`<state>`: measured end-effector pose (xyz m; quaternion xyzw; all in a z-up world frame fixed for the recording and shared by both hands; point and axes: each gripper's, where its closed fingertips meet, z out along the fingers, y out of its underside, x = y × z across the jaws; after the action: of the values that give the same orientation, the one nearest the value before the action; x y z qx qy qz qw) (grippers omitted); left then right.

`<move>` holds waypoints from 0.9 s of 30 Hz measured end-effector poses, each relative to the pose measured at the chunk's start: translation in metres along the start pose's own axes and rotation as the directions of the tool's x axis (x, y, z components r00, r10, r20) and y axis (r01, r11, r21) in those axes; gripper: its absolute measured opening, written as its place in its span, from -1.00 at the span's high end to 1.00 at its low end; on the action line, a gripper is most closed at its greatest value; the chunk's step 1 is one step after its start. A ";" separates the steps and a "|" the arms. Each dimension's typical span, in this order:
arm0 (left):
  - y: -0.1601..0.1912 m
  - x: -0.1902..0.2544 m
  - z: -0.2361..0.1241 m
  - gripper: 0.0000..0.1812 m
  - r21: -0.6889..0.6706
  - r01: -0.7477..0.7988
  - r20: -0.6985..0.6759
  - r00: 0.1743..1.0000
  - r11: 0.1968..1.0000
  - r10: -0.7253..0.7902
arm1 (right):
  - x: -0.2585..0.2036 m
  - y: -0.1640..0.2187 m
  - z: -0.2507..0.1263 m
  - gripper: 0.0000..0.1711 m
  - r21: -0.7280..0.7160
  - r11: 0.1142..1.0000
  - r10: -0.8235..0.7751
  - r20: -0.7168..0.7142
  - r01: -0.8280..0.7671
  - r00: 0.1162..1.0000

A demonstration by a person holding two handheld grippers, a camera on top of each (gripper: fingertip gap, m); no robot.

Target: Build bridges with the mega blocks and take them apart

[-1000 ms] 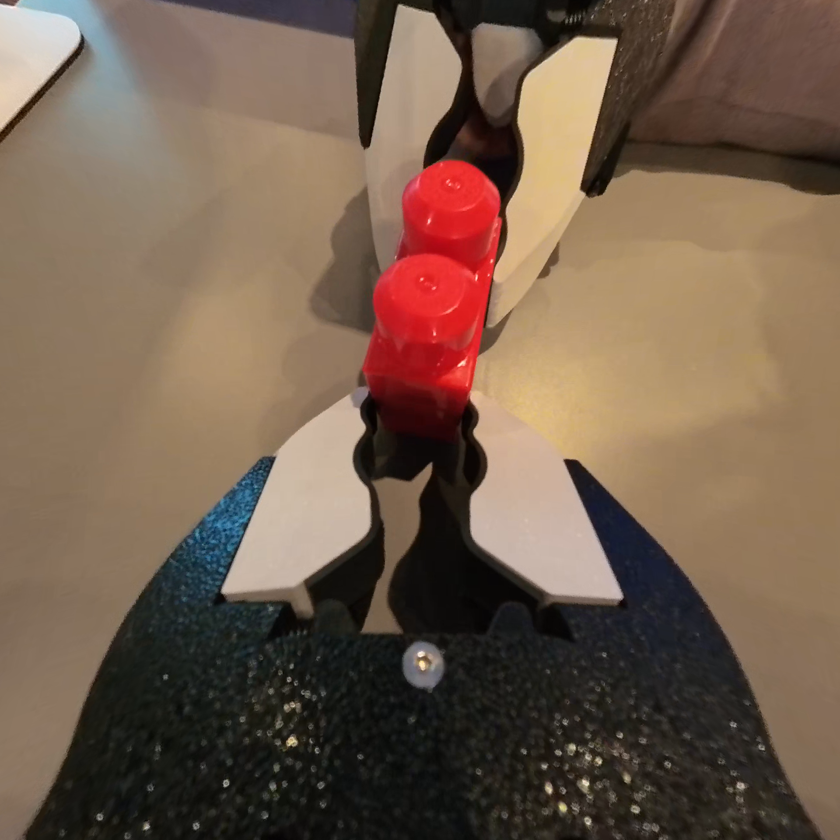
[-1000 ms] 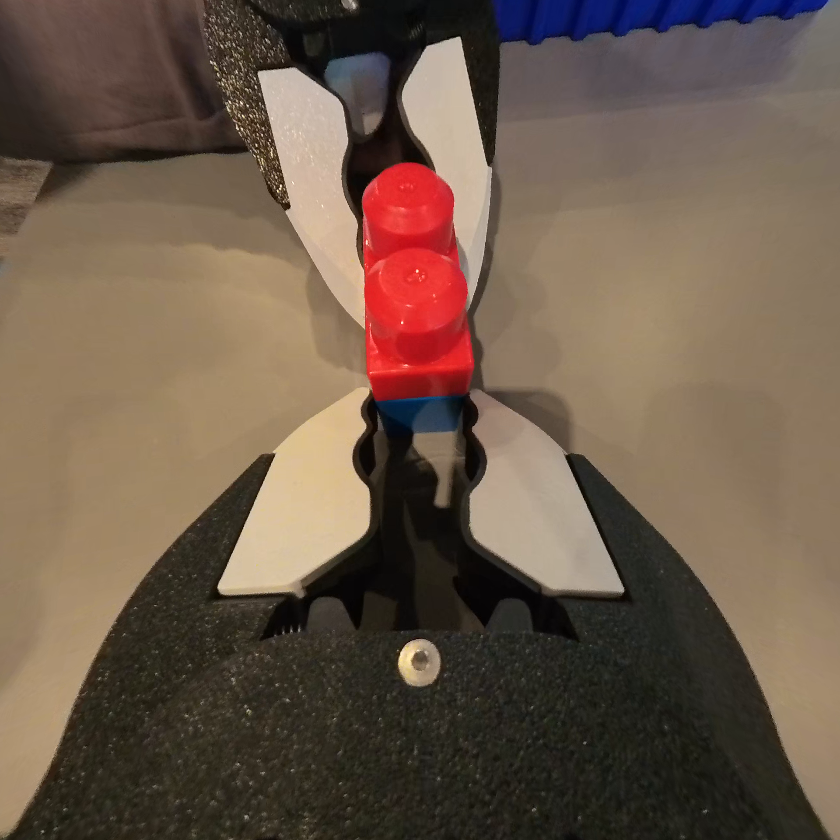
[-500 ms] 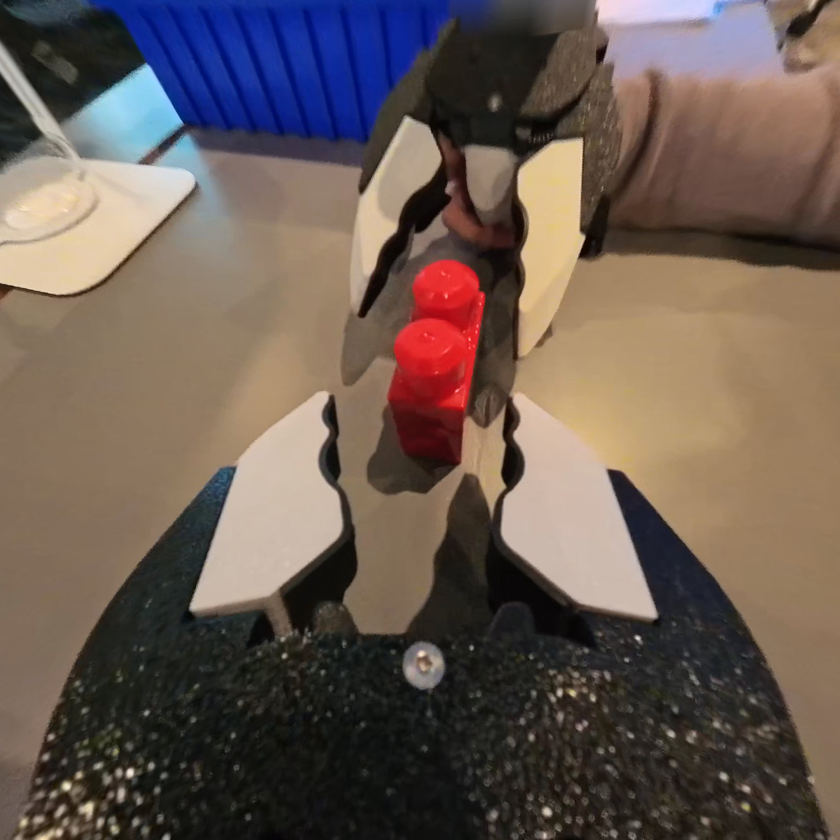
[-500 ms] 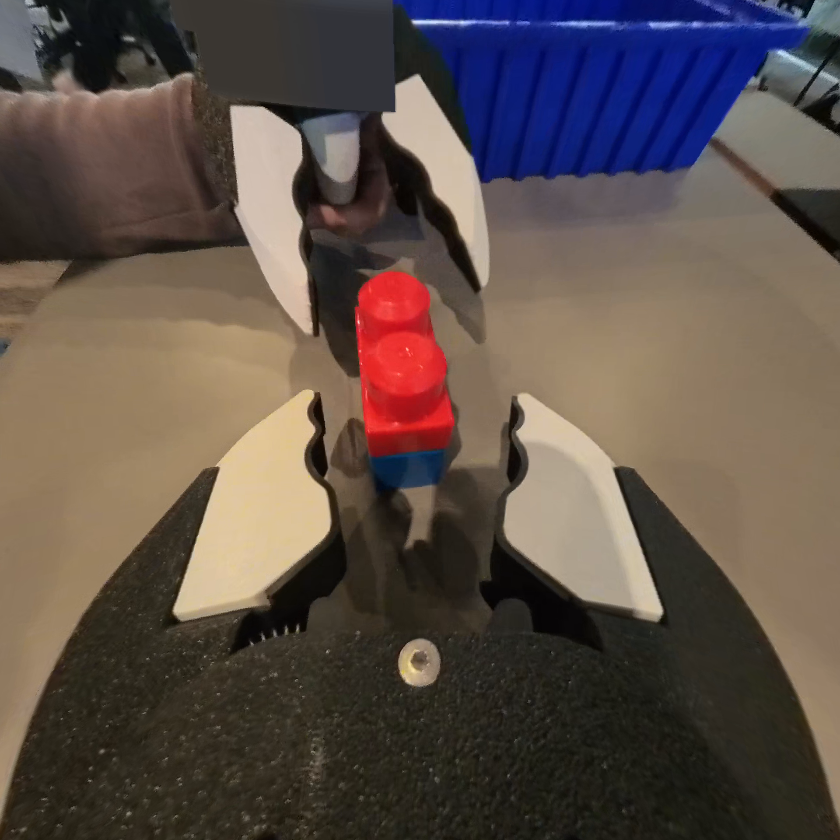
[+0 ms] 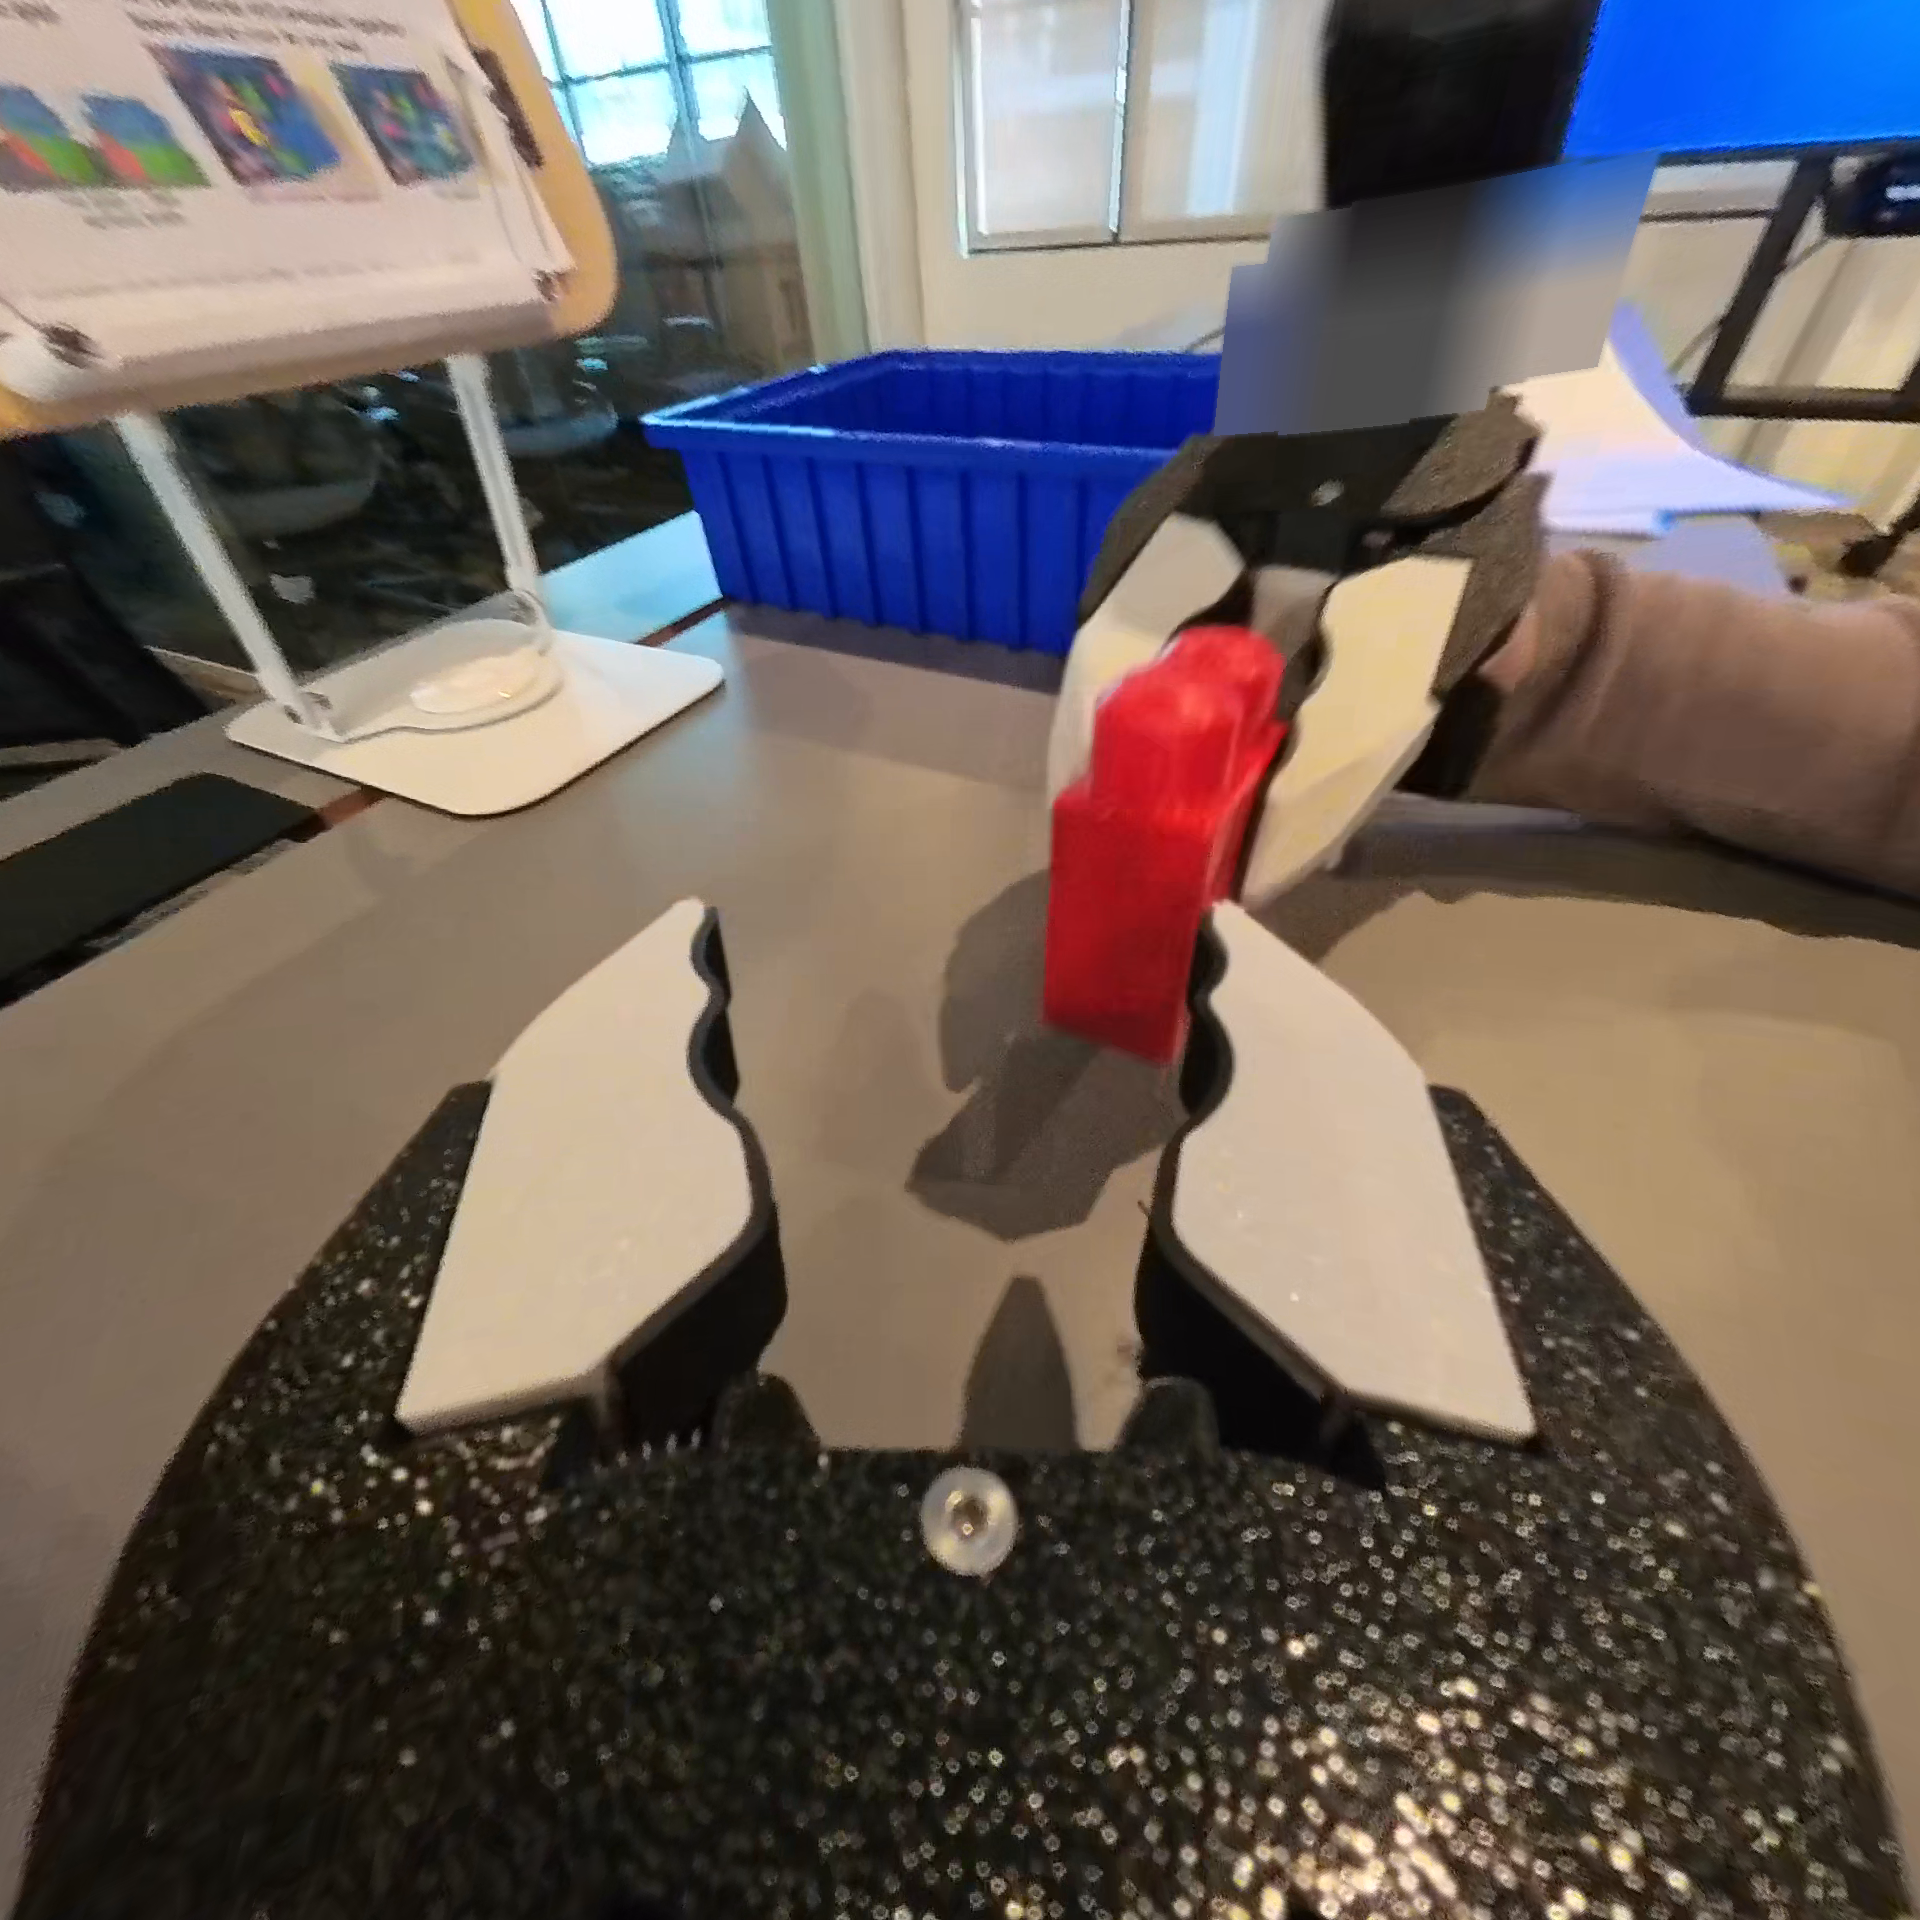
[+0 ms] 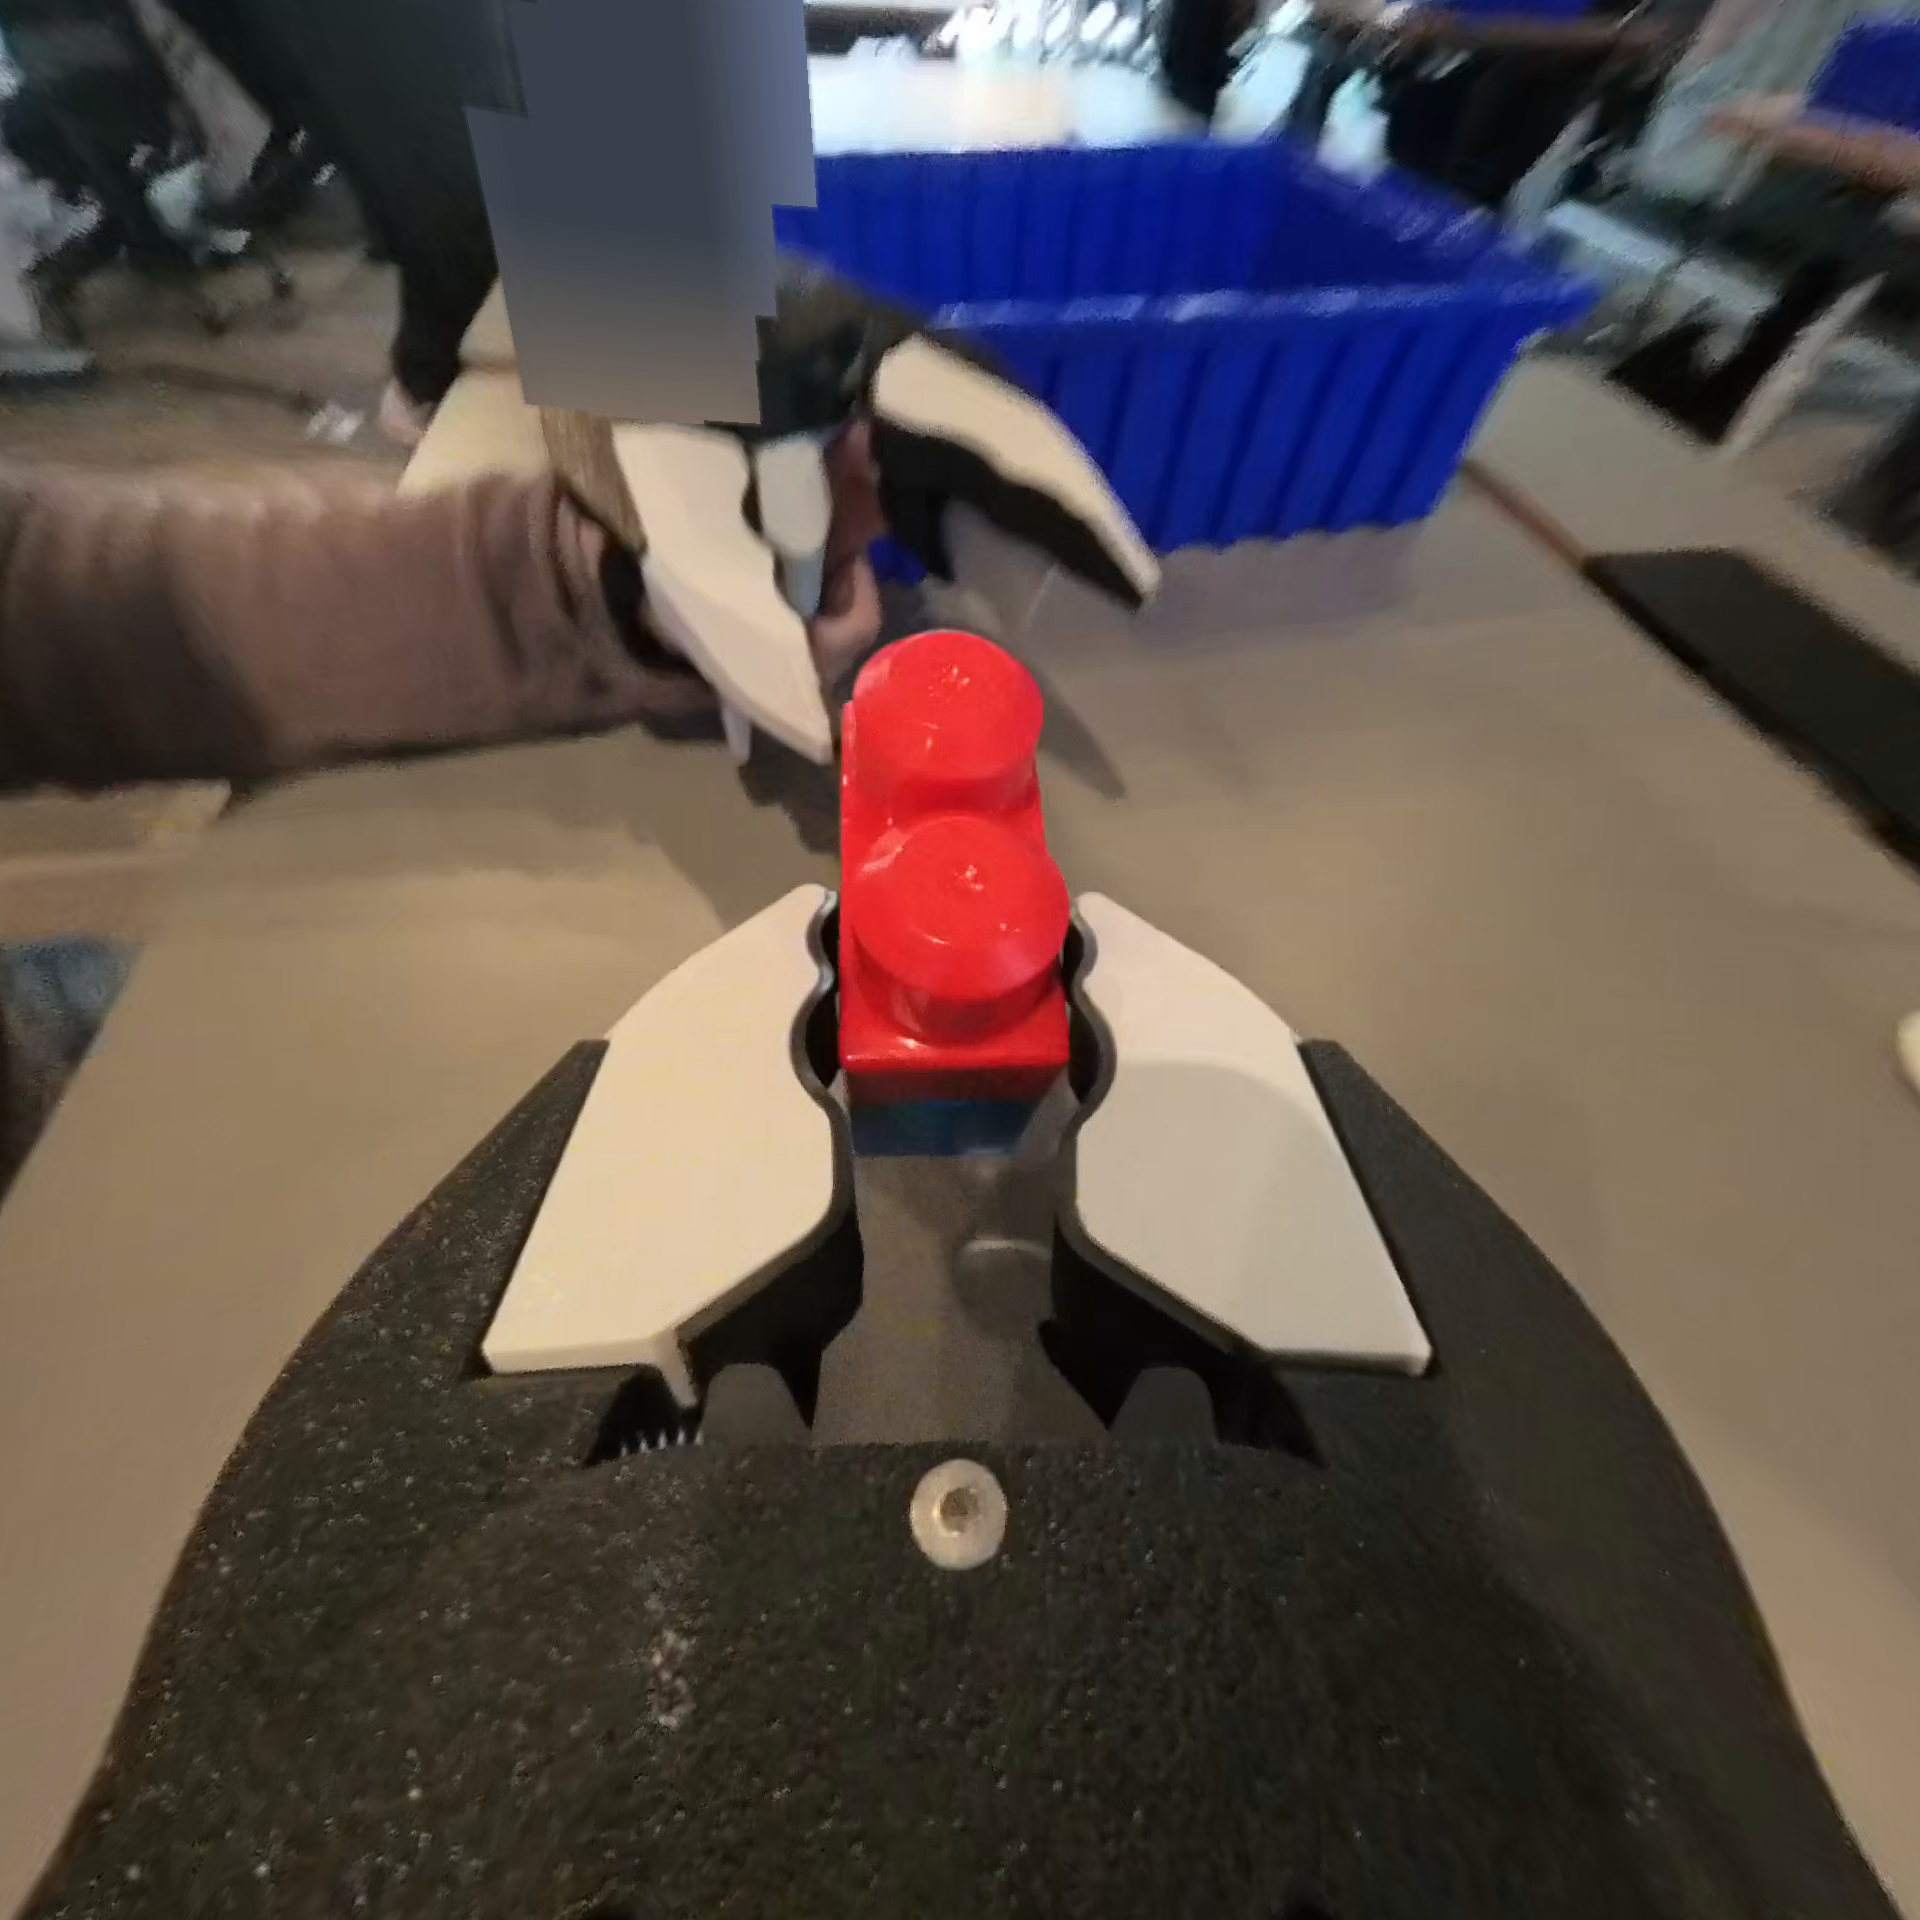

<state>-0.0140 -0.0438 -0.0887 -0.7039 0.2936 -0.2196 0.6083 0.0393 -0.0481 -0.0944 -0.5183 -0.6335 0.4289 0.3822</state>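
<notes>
My right gripper (image 6: 951,971) has its jaws closed on the red block (image 6: 951,914), held above the counter (image 6: 1455,883). My left gripper (image 5: 961,971) is open, just beside it.

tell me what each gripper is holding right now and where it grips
The right gripper clamps the near end of the red two-stud plastic block, which sits on a blue block. The left gripper is open, holding nothing.

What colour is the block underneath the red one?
Blue. The blue block shows best in the right wrist view, just under the red block.
</notes>
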 end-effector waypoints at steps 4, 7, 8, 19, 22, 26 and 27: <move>-0.013 -0.014 0.011 0.10 0.084 0.085 0.133 0.987 0.993 -0.096 | 0.020 -0.045 -0.074 0.53 0.151 0.989 0.037 -0.229 -0.002 0.973; -0.028 -0.016 0.036 0.11 0.205 0.104 0.243 0.958 0.973 -0.154 | 0.051 -0.060 -0.149 0.53 0.184 0.983 0.068 -0.467 0.022 0.882; -0.032 -0.015 0.047 0.12 0.228 0.081 0.281 0.949 0.970 -0.146 | 0.067 -0.062 -0.176 0.53 0.185 0.983 0.085 -0.556 0.023 0.827; -0.053 -0.015 0.170 0.18 0.294 -0.054 0.454 0.886 0.954 -0.090 | 0.250 0.031 -0.333 0.53 0.183 0.962 0.245 -0.903 -0.201 0.354; -0.054 -0.007 0.182 0.21 0.247 -0.129 0.443 0.897 0.960 0.006 | 0.287 0.070 -0.340 0.53 0.175 0.939 0.258 -0.928 -0.298 0.267; -0.056 -0.002 0.182 0.25 0.249 -0.166 0.440 0.897 0.954 0.042 | 0.323 0.115 -0.339 0.53 0.138 0.906 0.228 -0.955 -0.400 0.188; -0.056 -0.001 0.183 0.25 0.241 -0.169 0.438 0.898 0.956 0.048 | 0.330 0.123 -0.336 0.53 0.132 0.897 0.226 -0.958 -0.423 0.179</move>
<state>0.1155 0.0948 -0.0637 -0.6265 0.1593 -0.0638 0.7603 0.3358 0.3379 -0.0821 -0.8206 -0.1777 0.0438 0.5414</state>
